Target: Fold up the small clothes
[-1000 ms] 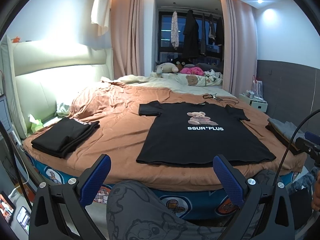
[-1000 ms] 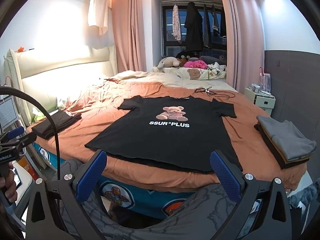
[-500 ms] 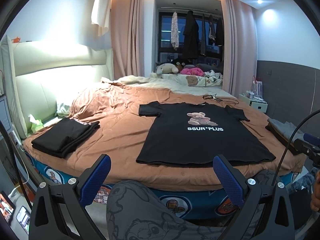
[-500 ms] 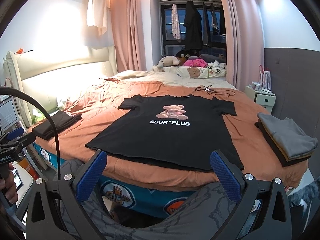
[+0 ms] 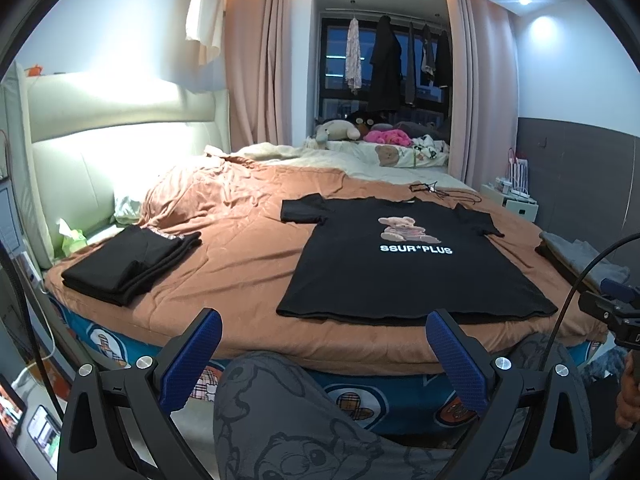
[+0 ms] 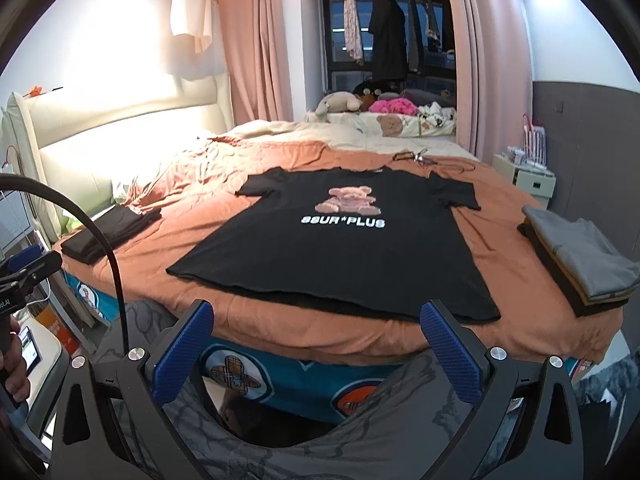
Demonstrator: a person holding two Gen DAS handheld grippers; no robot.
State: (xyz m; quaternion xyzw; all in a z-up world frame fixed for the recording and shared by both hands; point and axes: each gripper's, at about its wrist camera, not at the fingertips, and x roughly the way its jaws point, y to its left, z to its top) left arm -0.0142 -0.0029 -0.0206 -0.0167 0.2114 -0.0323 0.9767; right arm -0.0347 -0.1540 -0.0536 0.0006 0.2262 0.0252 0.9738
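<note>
Nearest, the left gripper (image 5: 324, 354) and the right gripper (image 6: 316, 346) both hang spread wide with nothing between the blue pads, held over the person's patterned knees short of the bed edge (image 5: 360, 360). Over the last second almost nothing has shifted: both views sit where they were, the right one only a touch different, so the fold has not begun and this reads as a pause before the reach.

Just beyond, the black T-shirt (image 5: 404, 276) lies flat, print up, hem toward the near edge, collar far, both sleeves out.

At the left sits 1 folded black stack (image 5: 128, 260); at the right, a grey-topped folded pile (image 6: 580, 256). Likely next: pinch the hem corners.
</note>
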